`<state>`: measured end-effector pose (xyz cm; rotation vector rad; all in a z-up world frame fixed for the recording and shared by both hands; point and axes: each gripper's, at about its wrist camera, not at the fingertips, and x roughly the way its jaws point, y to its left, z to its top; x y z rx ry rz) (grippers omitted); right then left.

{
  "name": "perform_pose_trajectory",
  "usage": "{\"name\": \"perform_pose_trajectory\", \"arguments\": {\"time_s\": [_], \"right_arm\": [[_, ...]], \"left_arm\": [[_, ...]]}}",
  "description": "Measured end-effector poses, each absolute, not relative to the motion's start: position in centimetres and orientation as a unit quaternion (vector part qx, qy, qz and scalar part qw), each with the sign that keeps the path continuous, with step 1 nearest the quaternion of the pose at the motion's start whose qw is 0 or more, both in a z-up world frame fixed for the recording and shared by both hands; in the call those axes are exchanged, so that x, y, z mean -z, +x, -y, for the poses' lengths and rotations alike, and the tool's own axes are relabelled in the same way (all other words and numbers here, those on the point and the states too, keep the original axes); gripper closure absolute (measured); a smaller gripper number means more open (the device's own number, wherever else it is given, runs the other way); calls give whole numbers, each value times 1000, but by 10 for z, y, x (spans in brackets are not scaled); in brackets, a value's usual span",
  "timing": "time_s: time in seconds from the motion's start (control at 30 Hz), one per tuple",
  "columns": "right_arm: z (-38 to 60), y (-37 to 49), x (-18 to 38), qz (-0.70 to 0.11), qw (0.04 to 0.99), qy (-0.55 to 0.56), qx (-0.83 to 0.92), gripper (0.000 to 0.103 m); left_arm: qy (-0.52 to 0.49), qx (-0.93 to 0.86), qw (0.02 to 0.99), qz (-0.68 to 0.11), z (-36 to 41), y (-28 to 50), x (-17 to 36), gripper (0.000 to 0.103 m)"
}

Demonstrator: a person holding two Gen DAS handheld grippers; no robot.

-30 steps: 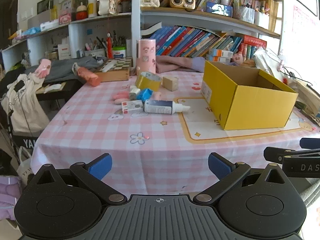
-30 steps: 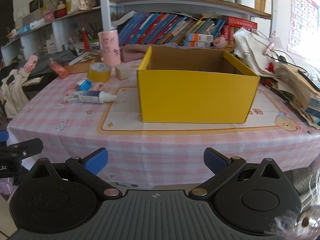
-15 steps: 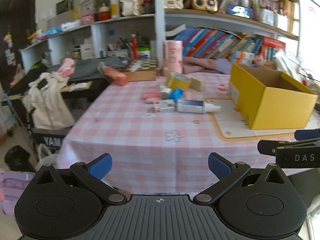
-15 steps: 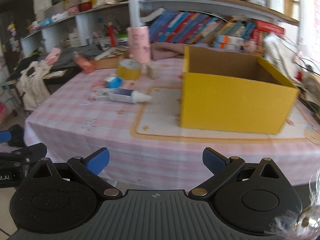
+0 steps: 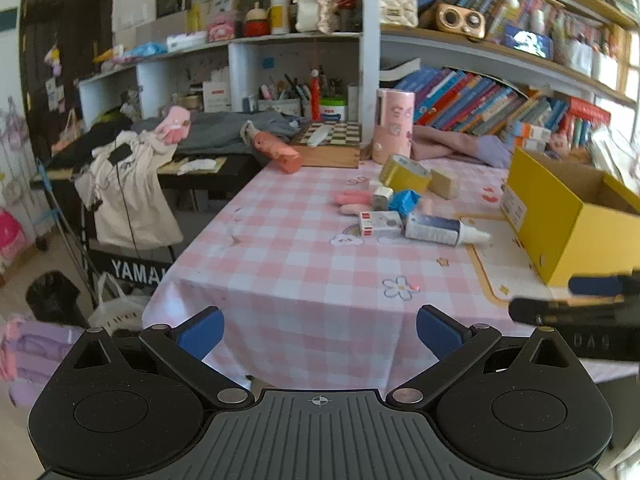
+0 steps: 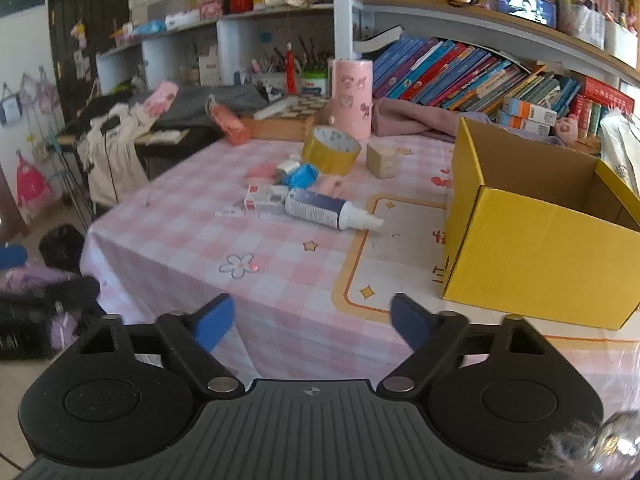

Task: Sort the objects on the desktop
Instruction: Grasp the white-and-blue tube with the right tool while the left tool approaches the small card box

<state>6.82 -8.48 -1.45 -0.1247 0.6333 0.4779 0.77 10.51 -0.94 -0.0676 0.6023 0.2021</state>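
Note:
An open yellow cardboard box [image 6: 532, 240] [image 5: 568, 220] stands on the pink checked table at the right. Left of it lies a cluster: a white and blue bottle [image 6: 328, 210] [image 5: 440, 230] on its side, a small white and red box [image 6: 266, 196] [image 5: 378, 223], a blue crumpled piece [image 6: 303, 175], a yellow tape roll [image 6: 331, 149] [image 5: 404, 171] and a beige block [image 6: 382, 160]. My left gripper [image 5: 319, 330] is open and empty, off the table's near left corner. My right gripper [image 6: 312, 322] hangs over the near edge with its jaws closing on nothing.
A tall pink cylinder [image 6: 352, 98], a wooden chessboard box [image 5: 332, 146] and a pink bottle [image 5: 276, 150] stand at the table's far side. Bookshelves rise behind. Left of the table are a clothes-draped keyboard stand [image 5: 128, 184] and a black bin [image 5: 54, 294].
Both views swung left, so the box slid to the right and the table's left corner and floor came into sight. The right gripper's fingers moved closer together.

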Motion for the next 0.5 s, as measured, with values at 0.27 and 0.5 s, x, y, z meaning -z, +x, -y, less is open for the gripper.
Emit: {"name": "perform_pose_trajectory", "arguments": {"time_s": [0.27,0.5], "right_arm": [[78,86,21,-310,921,-56,-227,51],[63,108,19,-304,919,-53,-245,51]], "left_arm": [[-34,-88,950,-298,-116,39,9,0],[-26,-78,949,-305,-123,69,11,0]]}}
